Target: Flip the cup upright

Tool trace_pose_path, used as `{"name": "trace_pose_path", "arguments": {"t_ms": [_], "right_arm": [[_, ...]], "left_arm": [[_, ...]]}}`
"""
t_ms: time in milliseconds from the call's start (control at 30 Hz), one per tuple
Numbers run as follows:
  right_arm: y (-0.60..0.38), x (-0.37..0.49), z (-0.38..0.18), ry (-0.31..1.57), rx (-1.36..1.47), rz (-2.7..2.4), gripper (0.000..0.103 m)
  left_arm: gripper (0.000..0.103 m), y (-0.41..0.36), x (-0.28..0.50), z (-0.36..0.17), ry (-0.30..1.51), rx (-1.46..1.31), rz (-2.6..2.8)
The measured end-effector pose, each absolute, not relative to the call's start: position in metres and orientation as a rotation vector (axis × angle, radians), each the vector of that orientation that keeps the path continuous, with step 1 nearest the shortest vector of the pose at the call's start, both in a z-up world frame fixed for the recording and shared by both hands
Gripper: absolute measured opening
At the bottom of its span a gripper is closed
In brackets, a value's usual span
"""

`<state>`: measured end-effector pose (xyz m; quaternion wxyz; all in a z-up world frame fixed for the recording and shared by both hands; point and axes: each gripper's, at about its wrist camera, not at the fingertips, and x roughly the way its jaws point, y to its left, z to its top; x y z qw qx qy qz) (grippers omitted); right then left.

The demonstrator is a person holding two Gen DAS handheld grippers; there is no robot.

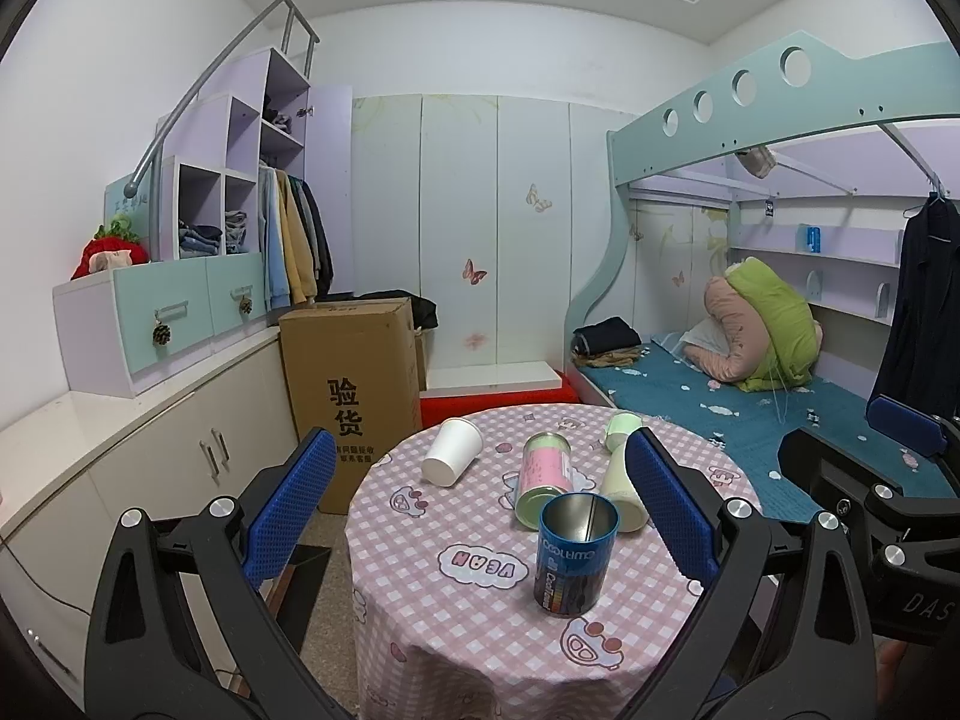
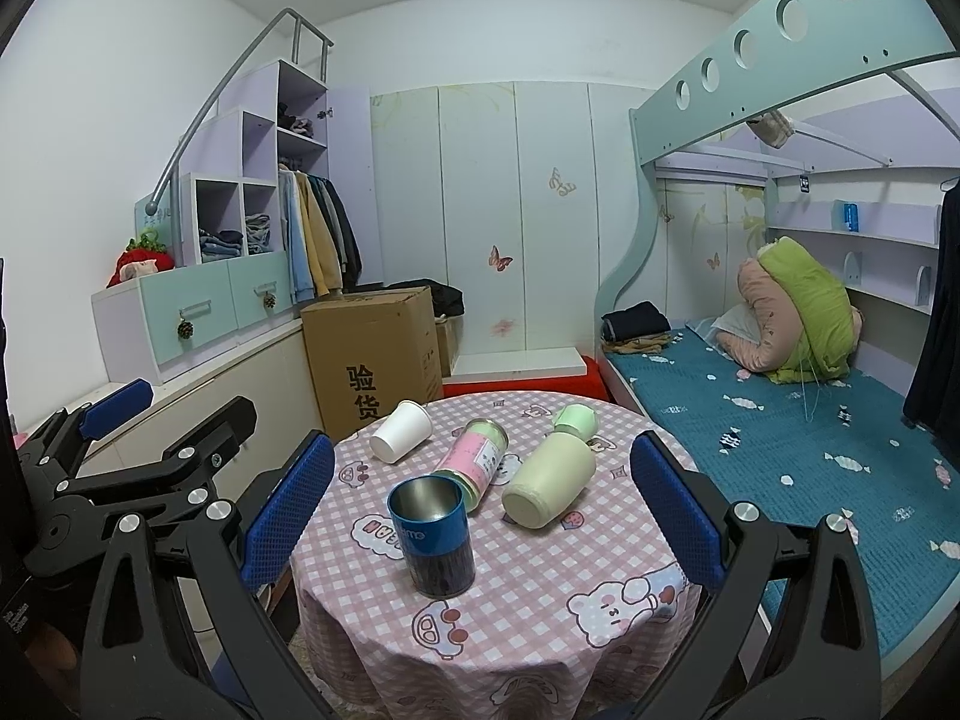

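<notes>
A blue metal cup (image 1: 576,546) (image 2: 433,534) stands upright, mouth up, near the front of a round table with a pink checked cloth (image 1: 456,618) (image 2: 528,588). Behind it lie a pink-and-green tin (image 1: 543,471) (image 2: 477,459), a pale green bottle (image 1: 621,474) (image 2: 549,480) and a white paper cup (image 1: 451,451) (image 2: 401,429), all on their sides. My left gripper (image 1: 480,510) is open and empty above the table's near edge. My right gripper (image 2: 480,510) is open and empty, held back from the cups.
A cardboard box (image 1: 354,384) (image 2: 378,354) stands on the floor behind the table's left side. Low cabinets (image 1: 150,456) run along the left wall. A bunk bed with a blue cover (image 1: 750,414) (image 2: 780,420) is close on the right.
</notes>
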<state>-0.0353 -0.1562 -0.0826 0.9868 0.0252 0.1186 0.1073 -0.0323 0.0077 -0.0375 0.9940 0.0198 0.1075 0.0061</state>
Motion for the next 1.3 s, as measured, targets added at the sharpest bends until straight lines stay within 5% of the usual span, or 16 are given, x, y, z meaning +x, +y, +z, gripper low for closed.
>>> {"name": "trace_pose_path", "arguments": {"t_ms": [1300], "right_arm": [[-0.153, -0.026, -0.094, 0.251, 0.058, 0.217, 0.095]], "left_arm": [[0.097, 0.007, -0.027, -0.044, 0.221, 0.042, 0.016]]}}
